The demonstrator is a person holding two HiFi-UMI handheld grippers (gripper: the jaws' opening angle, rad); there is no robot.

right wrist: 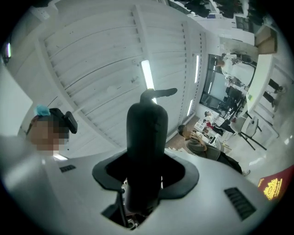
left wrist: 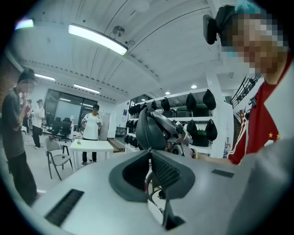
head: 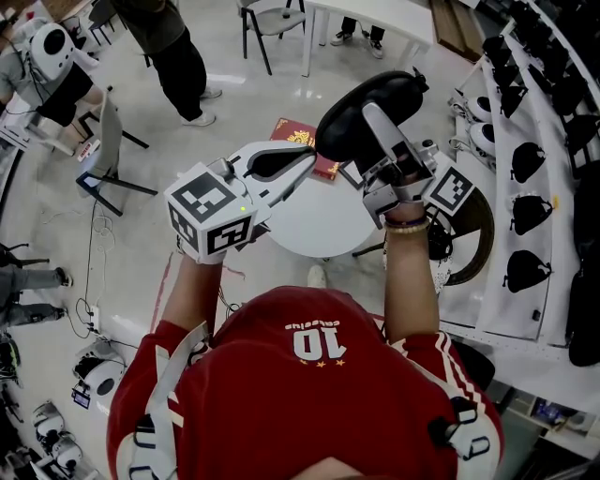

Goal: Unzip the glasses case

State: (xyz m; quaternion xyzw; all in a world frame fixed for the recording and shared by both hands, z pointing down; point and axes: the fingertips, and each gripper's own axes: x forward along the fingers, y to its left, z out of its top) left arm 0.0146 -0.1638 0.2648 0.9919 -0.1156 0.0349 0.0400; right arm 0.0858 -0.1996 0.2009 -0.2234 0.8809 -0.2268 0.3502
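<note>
The black glasses case (head: 361, 117) is held up in the air above a round white worktop (head: 319, 225), not resting on it. The right gripper (head: 375, 122) is clenched across the case's body, one jaw lying over its upper face. In the right gripper view the case (right wrist: 146, 133) stands up out of the right gripper (right wrist: 146, 176), filling the gap between the dark pads, with a small dark tab (right wrist: 161, 93) sticking sideways from its far end.

The left gripper (head: 311, 155) reaches in from the left, its tips touching the case's left edge. In the left gripper view the left gripper (left wrist: 148, 150) has its jaws closed to a point right under the case (left wrist: 149, 128). Whether anything thin is pinched there is too small to tell.

A red flat box with gold print (head: 300, 141) lies on the worktop, partly under the case. Shelves of black bags (head: 525, 164) run along the right. Other people stand on the pale floor (head: 244, 103) at the top left, near chairs and a white table (head: 375, 14).
</note>
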